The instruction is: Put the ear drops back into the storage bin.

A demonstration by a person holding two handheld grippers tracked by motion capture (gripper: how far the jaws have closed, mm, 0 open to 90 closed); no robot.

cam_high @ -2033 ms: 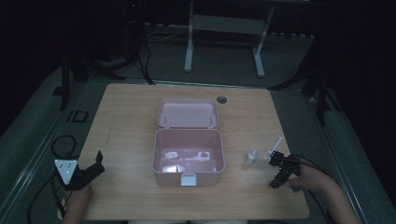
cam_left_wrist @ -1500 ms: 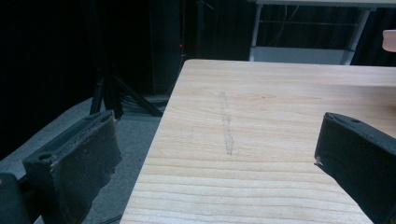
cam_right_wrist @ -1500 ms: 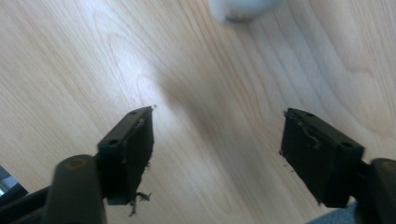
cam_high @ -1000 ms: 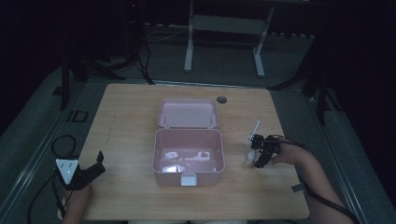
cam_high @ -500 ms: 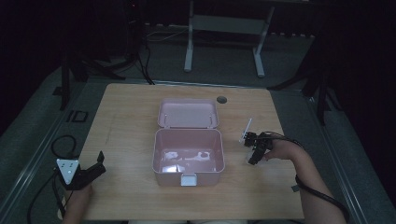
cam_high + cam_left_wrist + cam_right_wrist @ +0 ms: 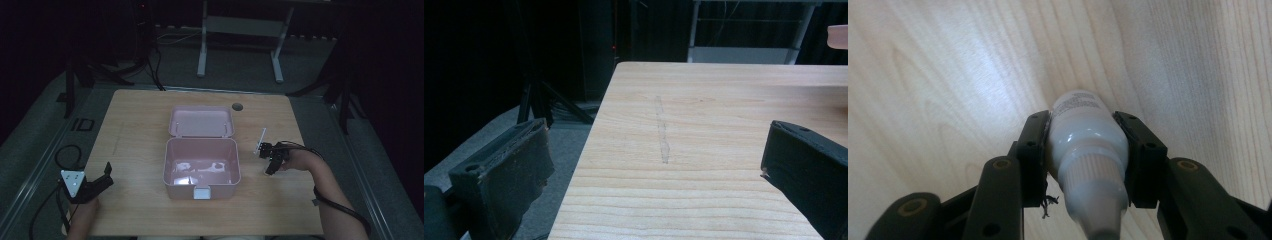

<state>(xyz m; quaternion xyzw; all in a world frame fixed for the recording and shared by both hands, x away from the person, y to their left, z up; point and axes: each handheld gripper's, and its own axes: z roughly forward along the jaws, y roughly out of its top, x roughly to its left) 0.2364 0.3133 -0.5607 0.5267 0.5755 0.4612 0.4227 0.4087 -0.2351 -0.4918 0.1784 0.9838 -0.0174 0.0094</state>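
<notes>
A small white squeeze bottle (image 6: 1088, 142) with a ribbed cap lies on the wooden table (image 6: 140, 130), its cap towards the camera in the right gripper view. My right gripper (image 6: 1083, 127) has just been closing and now has both pads pressed on the bottle's sides. In the high view that gripper (image 6: 270, 159) sits just right of the open pink box (image 6: 170, 167). My left gripper (image 6: 102, 181) rests at the table's front left corner, its jaws wide apart over bare wood (image 6: 654, 170).
The pink box's lid (image 6: 201, 121) lies flat behind it, and several pale items sit inside. A round hole (image 6: 237, 106) is in the table's far edge. Dark floor, cables and a metal stand (image 6: 240, 25) surround the table.
My right gripper has moved left and away from the front edge to where the bottle lay, and its jaws have closed on it. The left gripper has stayed put.
</notes>
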